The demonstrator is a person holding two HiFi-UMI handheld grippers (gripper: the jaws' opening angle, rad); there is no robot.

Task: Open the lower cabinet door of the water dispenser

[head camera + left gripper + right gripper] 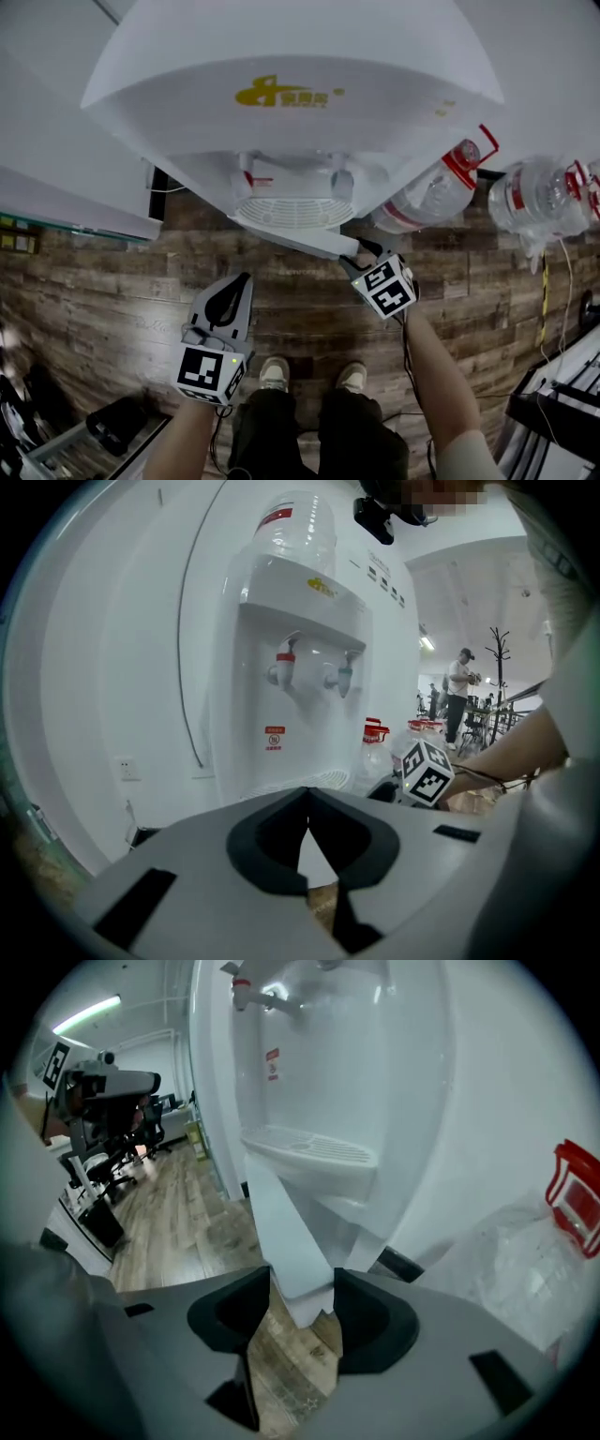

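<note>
the ajar lower cabinet door, at 6 o'clock below the water dispenser, is pinched at its edge by the right gripper, the left gripper is pressed together on nothing, and an outward swing is judged to be called for next.

Water dispenser — yellow logo, illegible

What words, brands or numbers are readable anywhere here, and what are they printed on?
Nothing is clear enough to quote.
Yellow logo on the water dispenser: brand mark, too blurred.
Red sticker on its front: too small.
Red label on the top bottle: unreadable.
Red label on a floor bottle: blurred.
</note>
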